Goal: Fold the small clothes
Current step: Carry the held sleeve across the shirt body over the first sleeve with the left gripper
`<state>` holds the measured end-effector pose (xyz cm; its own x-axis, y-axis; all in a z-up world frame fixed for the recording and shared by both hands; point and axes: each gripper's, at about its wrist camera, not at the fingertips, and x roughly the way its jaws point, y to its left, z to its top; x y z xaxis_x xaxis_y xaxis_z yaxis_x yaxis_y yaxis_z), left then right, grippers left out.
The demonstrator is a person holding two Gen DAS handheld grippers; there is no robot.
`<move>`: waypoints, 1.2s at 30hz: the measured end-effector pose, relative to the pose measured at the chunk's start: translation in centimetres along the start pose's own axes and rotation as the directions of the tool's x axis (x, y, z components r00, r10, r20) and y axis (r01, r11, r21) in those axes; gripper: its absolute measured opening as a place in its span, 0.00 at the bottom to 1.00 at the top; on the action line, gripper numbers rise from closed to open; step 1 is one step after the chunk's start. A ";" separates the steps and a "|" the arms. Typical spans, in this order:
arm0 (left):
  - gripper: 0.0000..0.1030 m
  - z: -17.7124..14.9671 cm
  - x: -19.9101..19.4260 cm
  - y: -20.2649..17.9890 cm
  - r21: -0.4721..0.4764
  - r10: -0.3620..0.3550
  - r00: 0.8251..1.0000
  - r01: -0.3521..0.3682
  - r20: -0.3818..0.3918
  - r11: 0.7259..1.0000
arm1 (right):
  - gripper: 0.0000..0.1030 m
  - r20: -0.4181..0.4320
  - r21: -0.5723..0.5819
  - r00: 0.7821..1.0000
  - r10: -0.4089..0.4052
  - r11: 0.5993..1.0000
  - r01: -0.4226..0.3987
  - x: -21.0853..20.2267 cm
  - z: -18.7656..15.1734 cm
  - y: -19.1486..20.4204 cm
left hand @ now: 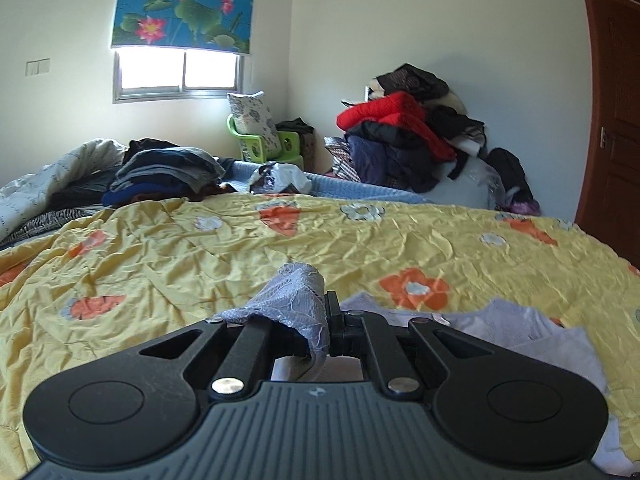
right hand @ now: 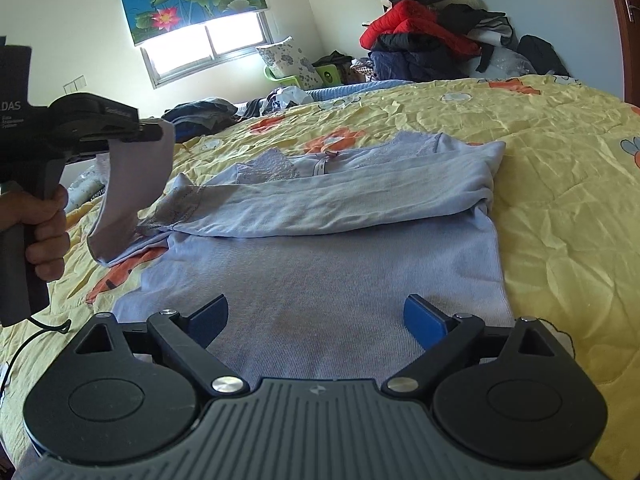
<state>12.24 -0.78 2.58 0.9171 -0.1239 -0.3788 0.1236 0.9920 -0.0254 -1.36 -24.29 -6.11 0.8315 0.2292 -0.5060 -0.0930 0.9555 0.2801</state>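
A crinkled yellow floral quilt (right hand: 560,184) is covering the bed, lying wide and bare rightward of the right claw (right hand: 316,320). A soft lavender knit top (right hand: 320,272) is lying flat under that claw's parted blue fingers (right hand: 424,320). The left claw (left hand: 320,312) is pinching its lace-edged sleeve (right hand: 132,192), lifted off the quilt's left.

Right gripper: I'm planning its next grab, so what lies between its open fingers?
In the right wrist view, only the lavender top's flat lower body lies between the right gripper's open fingers; nothing else sits there.
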 end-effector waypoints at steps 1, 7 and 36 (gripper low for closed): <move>0.06 0.0 0.2 -0.4 0.009 -0.003 1.000 0.003 -0.003 1.000 | 0.93 -0.003 -0.004 1.000 0.000 1.000 0.000 0.1 0.0 0.0; 0.06 0.4 0.4 -2.6 0.049 -0.028 1.000 0.029 -0.003 0.998 | 0.94 -0.008 -0.012 1.000 0.000 1.000 0.000 0.1 0.0 0.1; 0.07 0.3 1.4 -12.5 0.159 -0.261 0.961 0.273 -0.095 0.949 | 0.95 0.020 -0.086 0.986 -0.168 0.982 0.169 -1.0 0.0 0.6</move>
<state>12.10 -13.34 2.64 0.8130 -0.3756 -0.4449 0.4281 0.9035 0.0194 -2.25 -23.93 -5.46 0.8460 0.0620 -0.5296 0.0019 0.9929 0.1192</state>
